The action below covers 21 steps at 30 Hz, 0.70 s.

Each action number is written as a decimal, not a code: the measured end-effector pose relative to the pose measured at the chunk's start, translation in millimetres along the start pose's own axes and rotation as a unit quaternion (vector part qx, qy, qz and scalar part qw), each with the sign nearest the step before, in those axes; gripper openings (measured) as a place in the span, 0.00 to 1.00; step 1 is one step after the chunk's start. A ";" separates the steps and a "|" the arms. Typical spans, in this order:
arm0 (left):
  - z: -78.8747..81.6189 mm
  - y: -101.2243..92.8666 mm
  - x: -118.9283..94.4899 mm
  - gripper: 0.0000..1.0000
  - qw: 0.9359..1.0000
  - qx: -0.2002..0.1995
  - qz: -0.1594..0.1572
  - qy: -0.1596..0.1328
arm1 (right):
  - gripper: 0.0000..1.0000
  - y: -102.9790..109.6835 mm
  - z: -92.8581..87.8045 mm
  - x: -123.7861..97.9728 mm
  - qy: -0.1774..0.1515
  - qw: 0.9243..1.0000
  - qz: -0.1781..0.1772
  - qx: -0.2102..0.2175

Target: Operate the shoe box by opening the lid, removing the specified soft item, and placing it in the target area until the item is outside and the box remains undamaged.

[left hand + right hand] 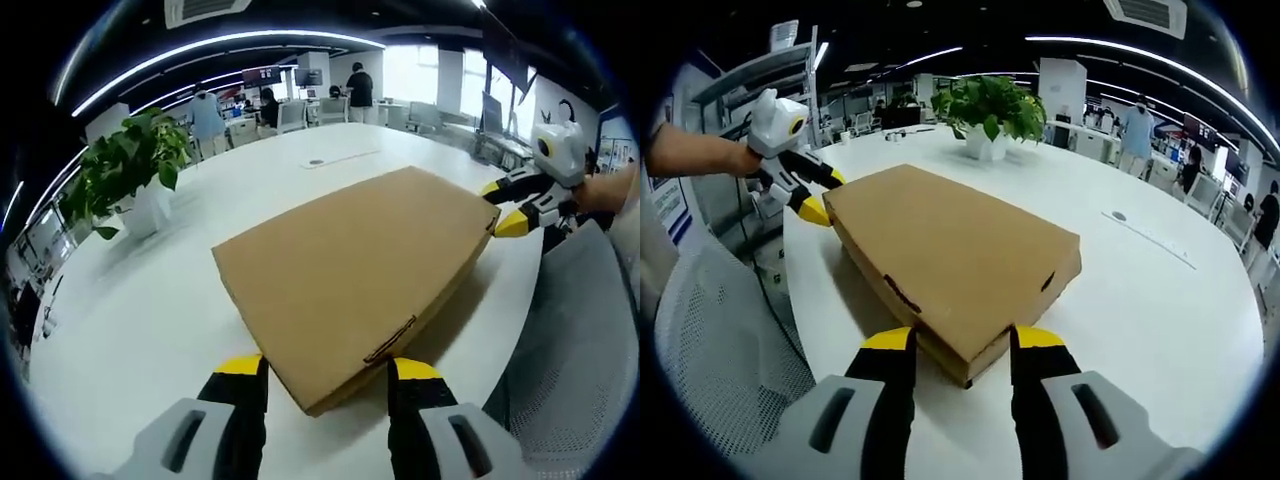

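Seemingly 2 tongs (327, 370) (963, 342) straddle opposite box (350, 270) corners.

Views face across shared box (355, 265) (opposite ends, close).

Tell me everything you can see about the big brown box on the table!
The shoe box is flat, plain brown cardboard, with its lid closed and small tab slits along its edges. It lies on the white table, near the edge. The left tool straddles one corner with open jaws, and the right tool straddles the opposite corner the same way.
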<state>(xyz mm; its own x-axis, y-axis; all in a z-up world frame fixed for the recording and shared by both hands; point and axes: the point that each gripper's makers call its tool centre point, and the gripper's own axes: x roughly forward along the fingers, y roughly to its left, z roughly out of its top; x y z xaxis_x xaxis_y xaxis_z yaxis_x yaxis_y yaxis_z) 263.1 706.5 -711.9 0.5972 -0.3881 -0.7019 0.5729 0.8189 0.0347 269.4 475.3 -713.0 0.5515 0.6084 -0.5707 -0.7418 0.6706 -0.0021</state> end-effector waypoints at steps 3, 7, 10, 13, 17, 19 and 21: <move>2.4 -0.3 -2.5 0.48 1.000 -0.001 -0.001 -0.001 | 0.34 -0.1 3.2 -2.2 -0.005 1.000 0.000 0.002; 7.3 -1.4 -7.1 0.49 1.000 0.003 -0.002 -0.003 | 0.35 0.0 8.4 -6.2 -0.011 1.000 0.000 0.000; 11.9 -1.7 -10.8 0.50 1.000 0.003 -0.003 -0.007 | 0.35 -0.8 13.3 -9.8 -0.017 1.000 0.002 -0.002; 16.8 -2.2 -14.4 0.51 1.000 0.004 -0.003 -0.011 | 0.35 -0.8 18.0 -13.0 -0.022 1.000 0.005 -0.006; 23.4 -2.5 -18.8 0.52 1.000 0.008 -0.003 -0.015 | 0.36 -0.7 25.0 -17.0 -0.028 0.999 0.006 -0.013; 26.4 -2.2 -20.9 0.53 1.000 0.010 -0.003 -0.017 | 0.37 -0.9 28.3 -19.0 -0.031 0.999 0.007 -0.017; 29.9 -0.8 -23.6 0.52 1.000 0.017 -0.001 -0.020 | 0.37 -1.2 32.8 -21.2 -0.035 0.999 0.007 -0.018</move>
<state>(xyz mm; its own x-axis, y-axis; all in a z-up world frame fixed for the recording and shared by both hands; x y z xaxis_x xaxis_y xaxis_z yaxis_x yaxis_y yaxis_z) 265.3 702.4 -674.0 0.6169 -0.4072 -0.6735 0.5931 0.8031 0.0577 271.1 475.5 -674.0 0.5655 0.6467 -0.5119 -0.7620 0.6471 -0.0242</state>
